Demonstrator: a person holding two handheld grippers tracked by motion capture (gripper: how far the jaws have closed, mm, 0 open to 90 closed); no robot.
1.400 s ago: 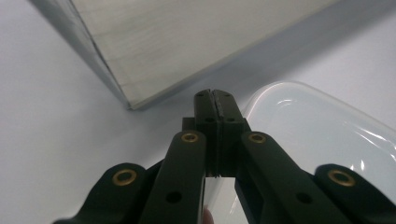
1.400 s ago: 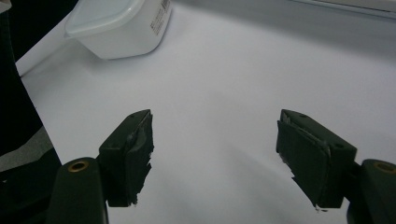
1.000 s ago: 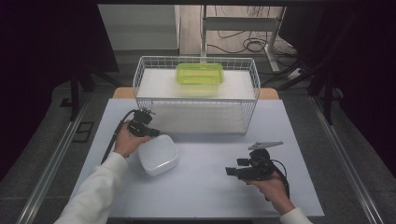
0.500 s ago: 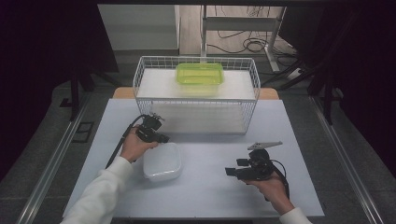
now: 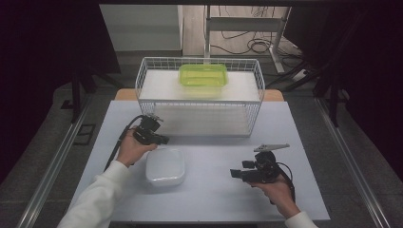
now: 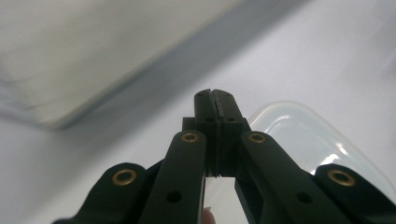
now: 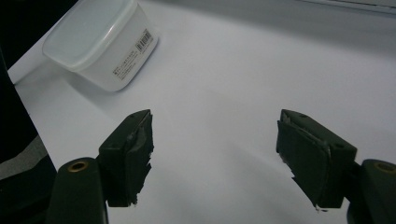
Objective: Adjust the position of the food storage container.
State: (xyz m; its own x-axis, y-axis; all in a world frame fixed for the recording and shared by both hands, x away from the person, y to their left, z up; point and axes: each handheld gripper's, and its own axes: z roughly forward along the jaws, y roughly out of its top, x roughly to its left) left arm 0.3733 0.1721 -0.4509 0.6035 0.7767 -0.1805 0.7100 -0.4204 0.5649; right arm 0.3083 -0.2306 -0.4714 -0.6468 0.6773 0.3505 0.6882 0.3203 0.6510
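While the left gripper (image 5: 164,141), closed and empty, nudged the white container (image 5: 165,166) along the table (image 5: 214,199), the right gripper (image 5: 234,173) waited wide open.

In the left gripper view the closed black claw (image 6: 215,100) hides much of the translucent lidded container (image 6: 303,135), whose far side the right edge cuts off, while the pale surface (image 6: 84,56) beyond is too blurred to identify.

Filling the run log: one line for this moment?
left gripper: shut, empty, beside white container | right gripper: open, empty | green container: in wire basket
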